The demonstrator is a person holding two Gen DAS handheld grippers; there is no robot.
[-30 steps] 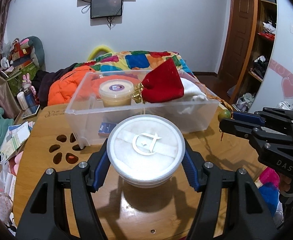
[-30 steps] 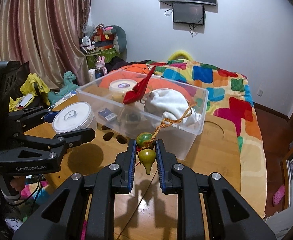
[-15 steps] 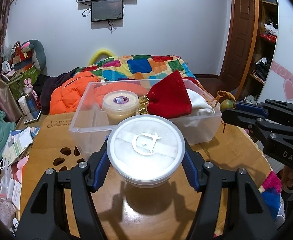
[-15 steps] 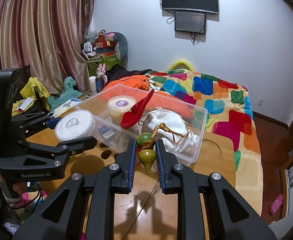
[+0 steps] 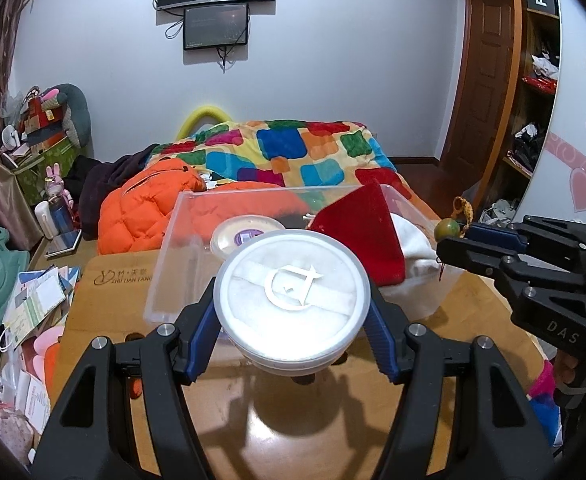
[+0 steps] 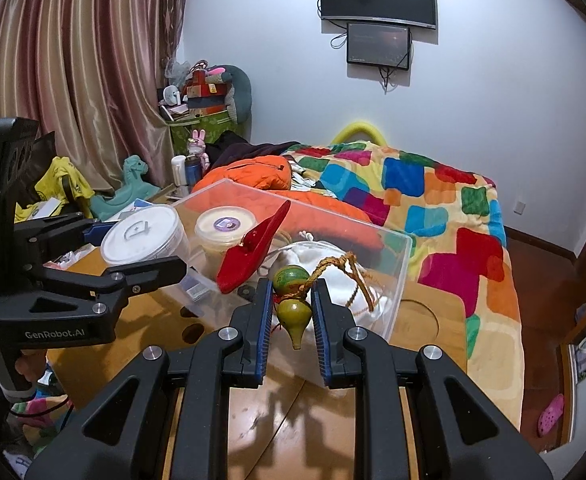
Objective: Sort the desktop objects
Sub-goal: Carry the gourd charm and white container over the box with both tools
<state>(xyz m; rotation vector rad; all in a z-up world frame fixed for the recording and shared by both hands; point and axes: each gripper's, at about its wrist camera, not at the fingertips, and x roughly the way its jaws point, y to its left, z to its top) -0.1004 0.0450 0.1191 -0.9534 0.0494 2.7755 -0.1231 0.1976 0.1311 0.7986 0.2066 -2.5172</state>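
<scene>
A round white plastic tub with a raised emblem on its lid [image 5: 293, 294] sits clamped between the blue-padded fingers of the left gripper [image 5: 293, 320], which are spread wide around its sides and pressed against them. The tub is held clear above the wooden table [image 5: 105, 304], just in front of the near wall of the clear rectangular plastic bin [image 5: 173, 264]; in the right wrist view it hangs at the bin's left end [image 6: 143, 236].

The right gripper [image 6: 292, 312] has its fingers drawn close together on a small green-and-olive wooden gourd charm with a braided tan cord [image 6: 291, 300]. The lower pointed bulb hangs between the pads, the upper bulb rises above them, and the cord loops over toward the bin. From the left wrist view the charm [image 5: 444, 229] shows at the tips of the right gripper [image 5: 463, 236], beside the bin's right end.

Inside the bin stand a cream-coloured round tub with a purple label [image 6: 224, 224], a red velvet pouch [image 6: 255, 250] leaning upright, and a white satin drawstring bag [image 6: 325, 264] at the right. A small dark-blue box [image 6: 197, 289] lies on the bin's floor.

Beyond the table lie an orange puffer jacket [image 5: 145, 208] and a bed with a bright patchwork quilt [image 5: 293, 152]. Loose papers [image 5: 37, 300] are heaped at the table's left side.
</scene>
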